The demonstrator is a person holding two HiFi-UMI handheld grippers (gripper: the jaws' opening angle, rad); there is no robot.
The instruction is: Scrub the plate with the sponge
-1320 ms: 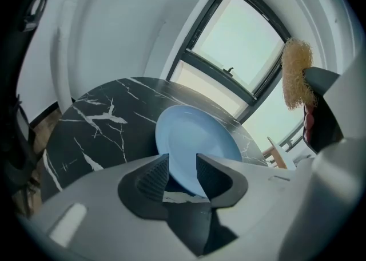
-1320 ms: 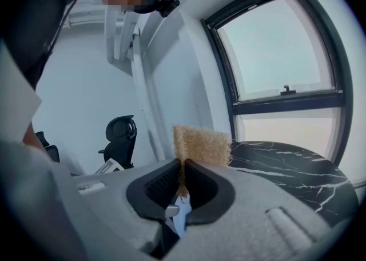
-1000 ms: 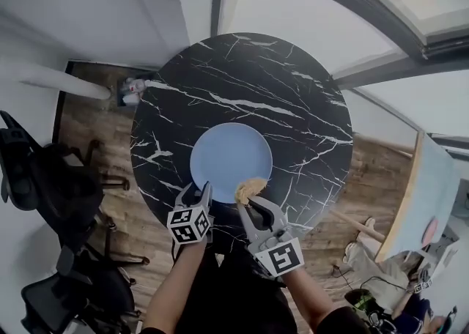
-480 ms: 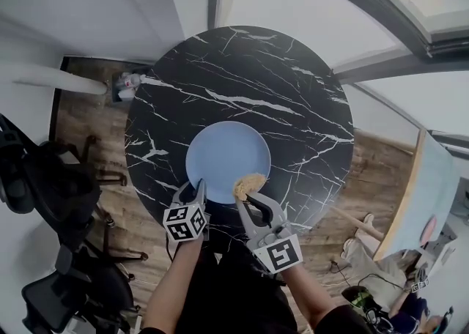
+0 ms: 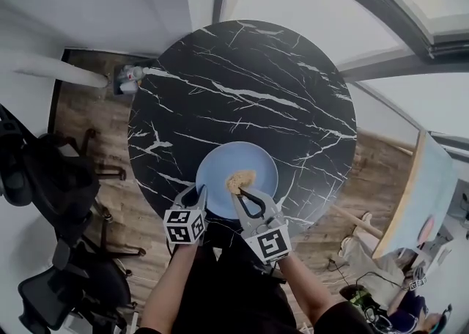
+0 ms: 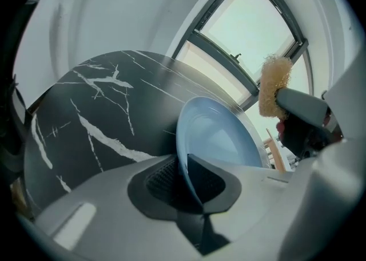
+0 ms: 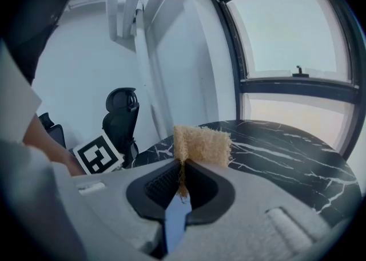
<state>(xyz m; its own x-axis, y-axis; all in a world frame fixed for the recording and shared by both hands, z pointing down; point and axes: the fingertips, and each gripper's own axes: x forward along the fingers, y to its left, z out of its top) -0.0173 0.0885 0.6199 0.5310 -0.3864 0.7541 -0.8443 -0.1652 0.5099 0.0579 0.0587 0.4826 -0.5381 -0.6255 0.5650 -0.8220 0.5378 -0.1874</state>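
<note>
Your left hand-held gripper (image 5: 196, 195) is closing on the pale-blue round plate (image 5: 220, 168)'s rim, steadying it. Your right hand-held gripper (image 5: 242, 195), clamping the tan fibrous sponge (image 5: 239, 179), is arriving over the plate to scrub.

Beyond the plate (image 5: 258, 168) the table (image 5: 242, 83) lay open to its far rim. At the near edge room was tight: the left gripper (image 5: 196, 193), its jaws just closing with the plate's rim between them, and the right gripper (image 5: 245, 195) with its sponge (image 5: 239, 180) stood close together. Chairs (image 5: 44, 179) crowded the floor at the left.
</note>
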